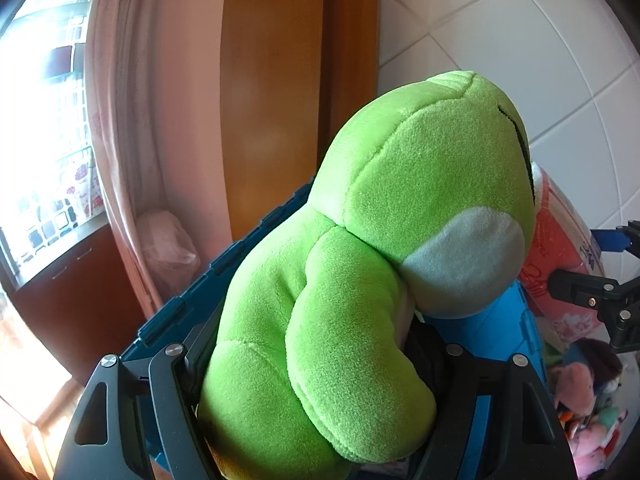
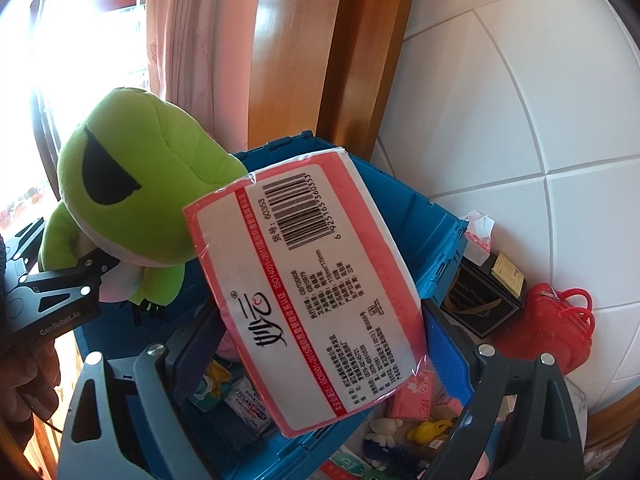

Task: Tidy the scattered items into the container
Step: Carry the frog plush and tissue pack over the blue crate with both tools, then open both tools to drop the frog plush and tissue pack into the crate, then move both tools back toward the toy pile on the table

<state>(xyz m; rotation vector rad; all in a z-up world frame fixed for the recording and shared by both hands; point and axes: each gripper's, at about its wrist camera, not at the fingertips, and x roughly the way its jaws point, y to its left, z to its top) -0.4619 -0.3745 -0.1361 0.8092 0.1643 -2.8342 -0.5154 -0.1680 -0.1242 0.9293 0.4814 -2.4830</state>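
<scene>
The left gripper (image 1: 316,364) is clamped on a bright green plush frog with a pale belly patch (image 1: 380,264), held up over the blue plastic folding crate (image 1: 192,300); the toy fills most of the left wrist view and blocks nearly all of the crate's inside. The right gripper (image 2: 320,344) grips a flat pink-and-white pack of tissues in clear wrap (image 2: 308,280), barcode side facing the camera, tilted above the same crate (image 2: 424,216), and this pack covers much of the opening. Below it, inside the crate, small packets and a pink tissue pack show only in part. On the floor beside the crate, against the white tiled wall (image 2: 520,120), lie a small pink tissue box (image 2: 478,236), a black box with gold print (image 2: 480,300) and a red plastic bag-shaped case (image 2: 548,324). Small plush toys lie low in the frame, half cut off. A pink curtain (image 2: 192,40) and a wooden door frame (image 2: 352,40) stand behind; the window is blown out by glare.
</scene>
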